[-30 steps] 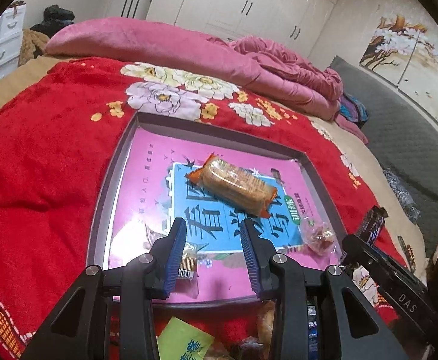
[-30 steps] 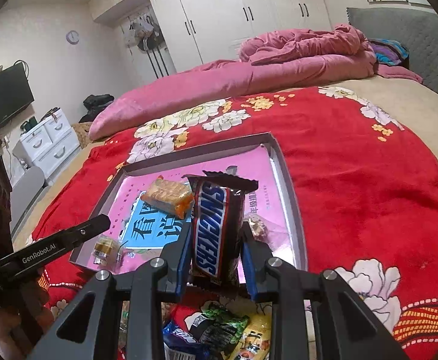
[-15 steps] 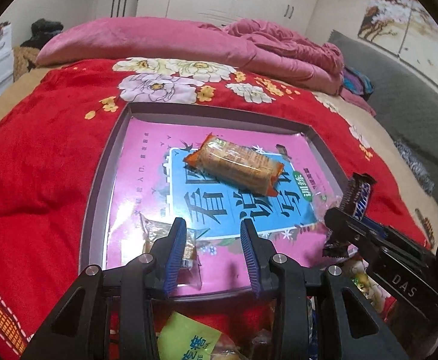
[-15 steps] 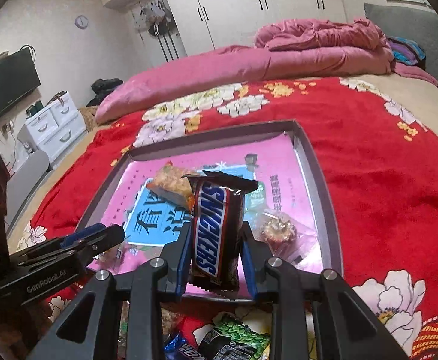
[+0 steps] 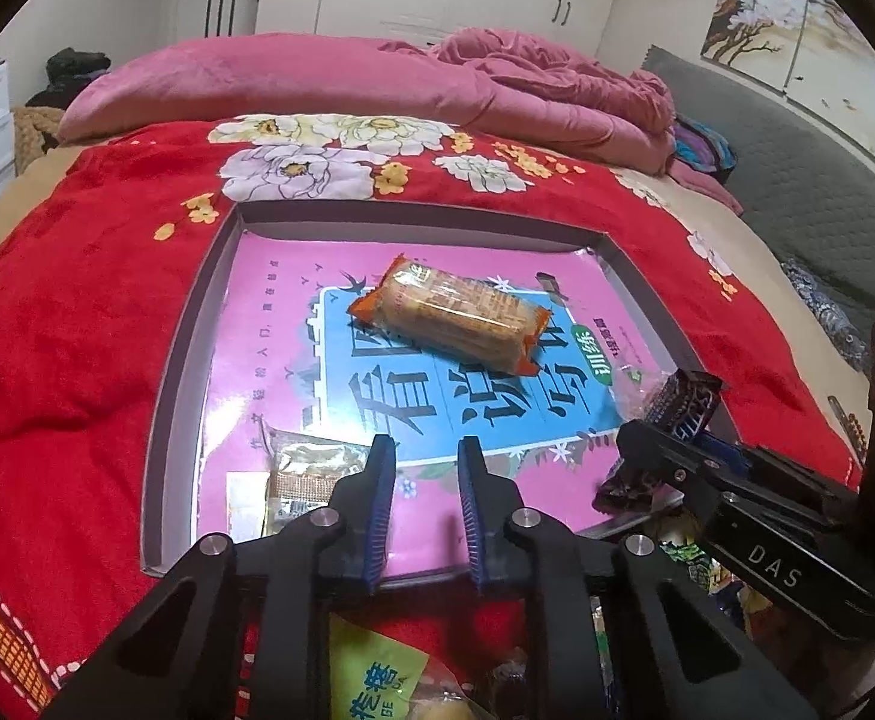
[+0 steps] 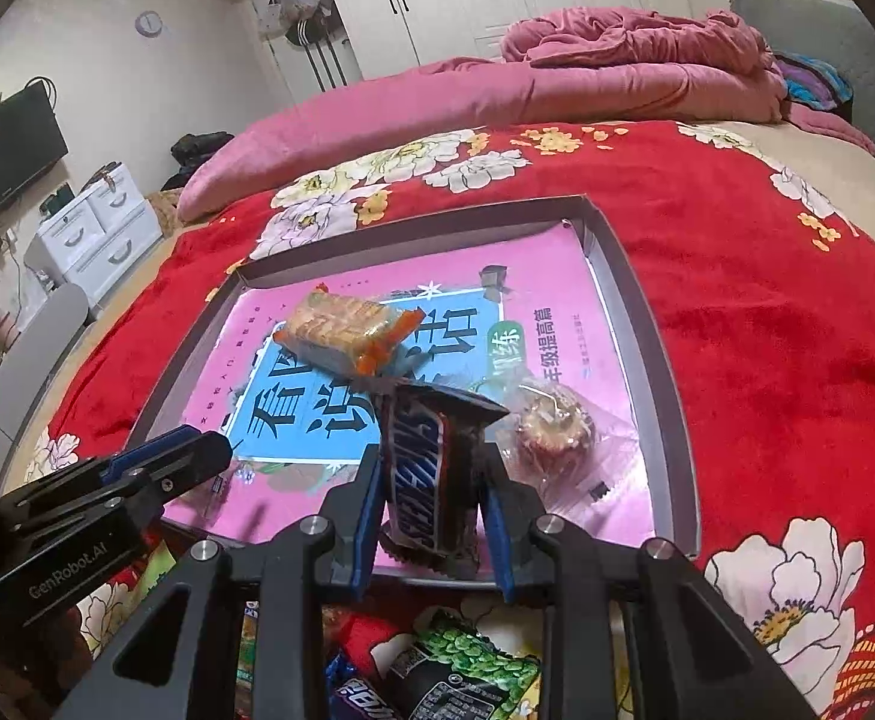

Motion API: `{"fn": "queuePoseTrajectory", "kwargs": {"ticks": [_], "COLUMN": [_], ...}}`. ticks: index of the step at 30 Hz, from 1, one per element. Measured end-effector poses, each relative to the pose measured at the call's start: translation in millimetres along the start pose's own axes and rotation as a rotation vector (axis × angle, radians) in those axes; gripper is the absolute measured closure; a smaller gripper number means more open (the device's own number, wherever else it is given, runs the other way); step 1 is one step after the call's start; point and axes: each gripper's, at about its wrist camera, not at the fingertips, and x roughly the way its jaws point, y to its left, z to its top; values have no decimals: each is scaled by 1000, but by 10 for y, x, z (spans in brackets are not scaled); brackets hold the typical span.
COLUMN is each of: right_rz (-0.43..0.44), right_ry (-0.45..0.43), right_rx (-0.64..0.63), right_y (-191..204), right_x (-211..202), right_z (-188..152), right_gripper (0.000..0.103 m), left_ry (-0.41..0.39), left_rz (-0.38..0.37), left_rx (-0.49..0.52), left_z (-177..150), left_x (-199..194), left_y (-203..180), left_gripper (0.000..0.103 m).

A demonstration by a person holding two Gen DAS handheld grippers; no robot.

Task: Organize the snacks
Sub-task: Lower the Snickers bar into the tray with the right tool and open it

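Nearest the right wrist camera, the right gripper [image 6: 431,504] has its blue-padded jaws closed on a brown Snickers chocolate bar in a shiny wrapper [image 6: 431,468]. The bar stands on end between the pads, its long axis running forward and up along the fingers, its top flap past the tips. Below the gripper, on the red flowered bedspread [image 6: 767,312], lies a loose heap of snack packets [image 6: 473,672], including a green one.

The bar hangs just over the near rim of a shallow grey cardboard tray lined with a pink and blue printed sheet [image 6: 671,420]. Straight ahead of the jaws lies bare lining; just to their right sits a round pastry in clear wrap [image 6: 551,432], close to the bar, contact uncertain. Farther back, a long orange-ended packet of biscuits [image 6: 347,330] lies crosswise.

The left gripper [image 5: 422,510] hovers over the tray's near edge, jaws parted and holding nothing, with a small clear-wrapped golden sweet [image 5: 302,474] just to its left. The right gripper is the one placed to set the bar down, probably forward and lowered flat.
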Motion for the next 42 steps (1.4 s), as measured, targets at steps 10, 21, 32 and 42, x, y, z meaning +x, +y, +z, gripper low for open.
{"fn": "queuePoseTrajectory", "kwargs": {"ticks": [10,21,32,42], "right_rz": [3,9,19,15], "right_ry": [12,27,7,4], "right_rx": [-13,-26,-18,-27], "right_y": [34,78,61,78], "right_x": [13,26,-36,-42], "right_z": [-25,-31,-11,-9], "right_gripper": [72,71,64,59], "left_ry": [16,38,49,55], "left_rz": [-25,-55,-80,-80], "left_rx": [-9,-38,-44,-45], "left_z": [-19,-10,-10,-14], "left_x": [6,53,56,59], "left_y": [-2,43,38,43], "left_gripper": [82,82,78,55]}}
